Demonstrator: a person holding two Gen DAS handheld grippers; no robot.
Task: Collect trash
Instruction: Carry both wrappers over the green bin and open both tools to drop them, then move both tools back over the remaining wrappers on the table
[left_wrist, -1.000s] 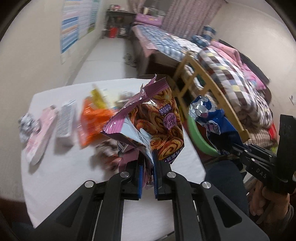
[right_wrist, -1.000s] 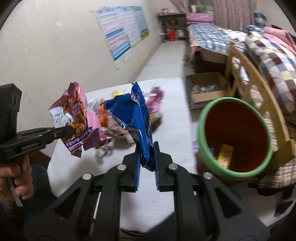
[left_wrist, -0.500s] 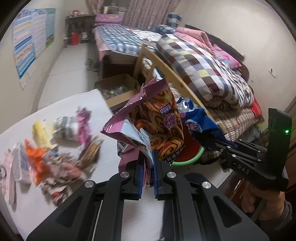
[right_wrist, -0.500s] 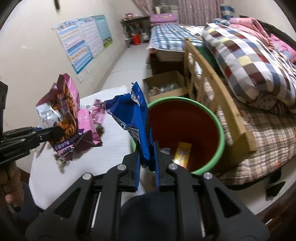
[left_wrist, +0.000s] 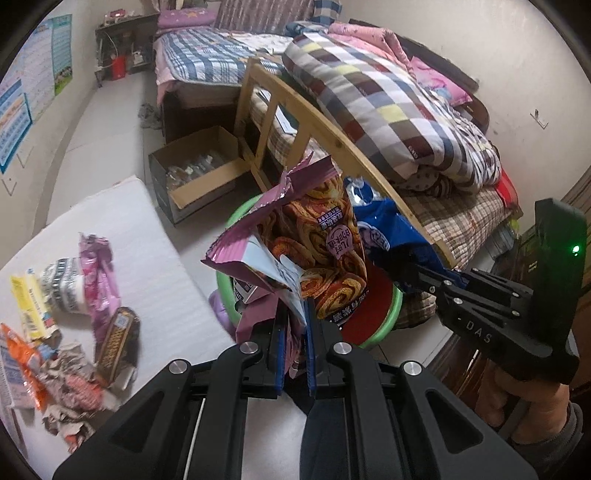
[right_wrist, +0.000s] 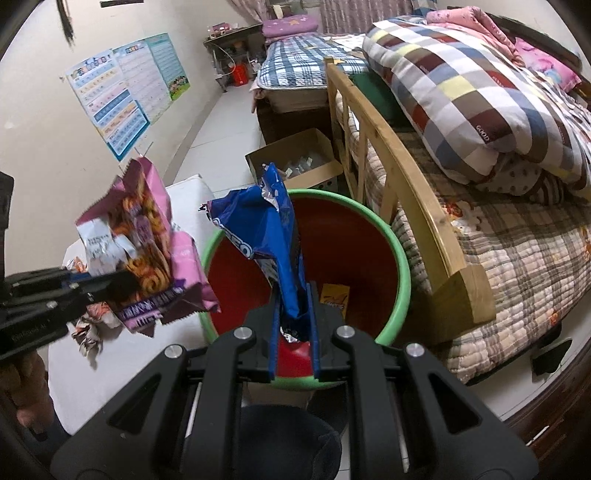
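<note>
My left gripper (left_wrist: 293, 325) is shut on a purple snack bag (left_wrist: 314, 251) with a pastry picture and holds it upright at the near rim of the bin. My right gripper (right_wrist: 293, 317) is shut on a blue Oreo wrapper (right_wrist: 266, 236) and holds it directly above the open mouth of the red bin with a green rim (right_wrist: 400, 258). The bin also shows behind the purple bag in the left wrist view (left_wrist: 391, 314). A yellow packet (right_wrist: 334, 295) lies inside the bin. Several more wrappers (left_wrist: 74, 306) lie on the white table (left_wrist: 140, 236).
A wooden bed frame (right_wrist: 399, 166) with a checked quilt (right_wrist: 472, 85) stands right next to the bin. An open cardboard box (left_wrist: 195, 177) sits on the floor beyond the table. A poster (right_wrist: 125, 96) hangs on the left wall.
Both grippers have swung right from the table toward the bin. The blue wrapper now hangs over the bin's mouth, and the purple bag has come up beside the rim.
</note>
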